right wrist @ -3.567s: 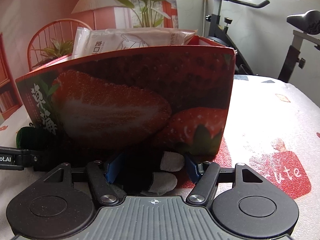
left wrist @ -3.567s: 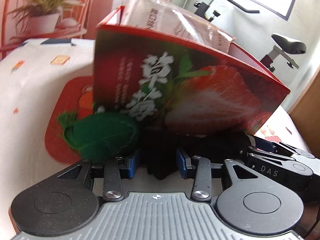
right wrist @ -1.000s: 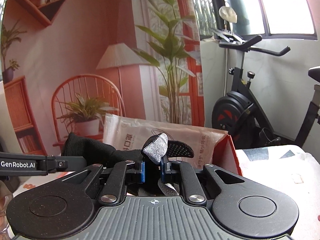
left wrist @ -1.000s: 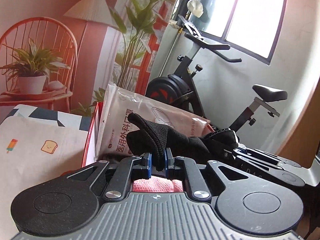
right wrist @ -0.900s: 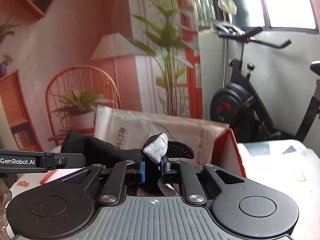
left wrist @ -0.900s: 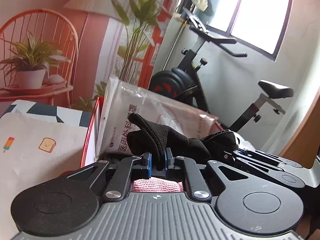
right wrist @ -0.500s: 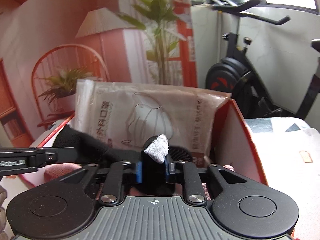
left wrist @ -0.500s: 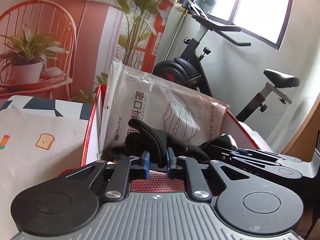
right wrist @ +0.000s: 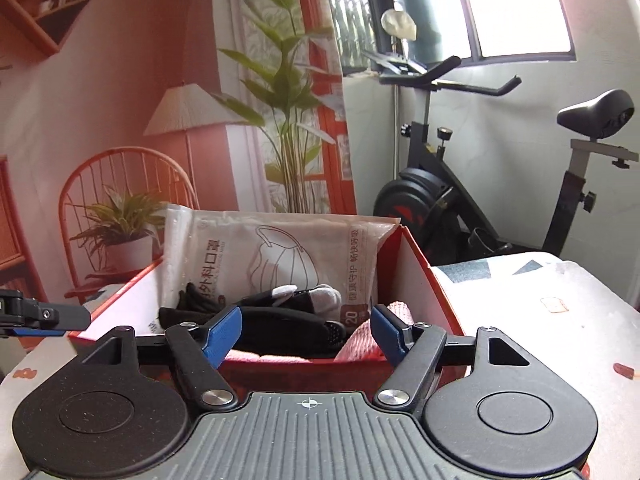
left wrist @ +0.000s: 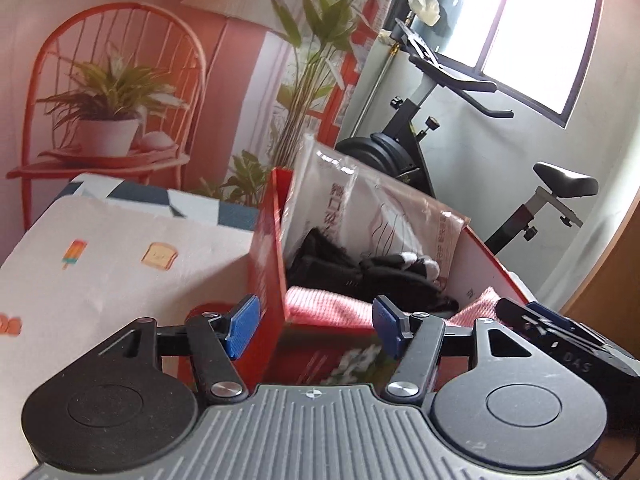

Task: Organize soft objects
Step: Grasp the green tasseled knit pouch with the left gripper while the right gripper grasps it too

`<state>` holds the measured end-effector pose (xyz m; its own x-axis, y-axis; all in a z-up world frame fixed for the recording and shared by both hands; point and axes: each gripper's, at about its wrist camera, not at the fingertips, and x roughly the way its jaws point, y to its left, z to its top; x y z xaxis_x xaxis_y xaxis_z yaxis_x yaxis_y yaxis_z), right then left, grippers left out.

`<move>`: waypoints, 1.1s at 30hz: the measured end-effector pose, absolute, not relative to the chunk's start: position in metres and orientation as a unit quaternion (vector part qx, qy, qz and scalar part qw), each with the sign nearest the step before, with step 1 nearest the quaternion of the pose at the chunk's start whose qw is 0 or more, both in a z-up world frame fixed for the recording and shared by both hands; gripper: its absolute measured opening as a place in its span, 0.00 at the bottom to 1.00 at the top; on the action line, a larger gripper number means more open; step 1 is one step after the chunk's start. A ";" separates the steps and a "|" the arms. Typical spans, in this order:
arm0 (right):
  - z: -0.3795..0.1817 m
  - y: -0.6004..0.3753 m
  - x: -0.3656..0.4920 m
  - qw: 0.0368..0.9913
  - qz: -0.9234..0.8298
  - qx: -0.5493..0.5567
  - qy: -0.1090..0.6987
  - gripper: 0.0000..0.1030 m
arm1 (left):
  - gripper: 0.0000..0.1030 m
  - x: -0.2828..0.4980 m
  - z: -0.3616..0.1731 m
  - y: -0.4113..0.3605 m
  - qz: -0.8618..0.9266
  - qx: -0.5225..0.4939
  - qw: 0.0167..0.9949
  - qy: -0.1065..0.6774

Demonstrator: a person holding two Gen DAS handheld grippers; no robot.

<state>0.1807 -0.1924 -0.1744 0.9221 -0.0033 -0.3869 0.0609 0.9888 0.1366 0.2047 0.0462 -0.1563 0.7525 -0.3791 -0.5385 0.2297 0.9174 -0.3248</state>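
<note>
A black glove with grey fingertips (left wrist: 384, 276) (right wrist: 288, 316) lies loose inside the red strawberry box (left wrist: 267, 256) (right wrist: 420, 276), on a pink cloth (left wrist: 332, 308) (right wrist: 384, 340). A white mask packet (left wrist: 384, 216) (right wrist: 280, 264) stands at the box's back. My left gripper (left wrist: 316, 328) hangs at the box's near left corner, its jaws opening, nothing pressed between them. My right gripper (right wrist: 306, 334) is in front of the box's near wall, jaws also opening and empty. The right gripper's body (left wrist: 560, 344) shows at the right of the left wrist view.
The box stands on a table with a white patterned cloth (left wrist: 100, 264) (right wrist: 540, 320). Beyond it are an exercise bike (right wrist: 460, 200), a red wire chair with a potted plant (left wrist: 108, 120) and a wall.
Both grippers opened and let go of the glove, which dropped into the box onto the pink cloth. Both grippers drew back and sank toward the box's near side.
</note>
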 end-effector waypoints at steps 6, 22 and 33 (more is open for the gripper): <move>-0.184 -0.183 0.144 0.981 -0.003 0.070 0.181 0.66 | 0.62 0.188 -0.182 0.070 -0.141 -0.150 0.919 0.336; -0.253 -0.160 0.140 0.951 0.026 0.061 0.302 0.66 | 0.52 0.191 -0.243 0.094 -0.119 -0.281 0.875 0.375; -0.261 -0.153 0.143 0.941 0.043 0.046 0.331 0.67 | 0.52 0.193 -0.257 0.066 -0.171 -0.325 0.844 0.391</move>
<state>0.1430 -0.1526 -0.2612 0.7766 0.1114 -0.6200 -0.0502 0.9920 0.1154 0.1934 0.0659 -0.2571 0.6351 -0.5430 -0.5493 0.0348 0.7305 -0.6820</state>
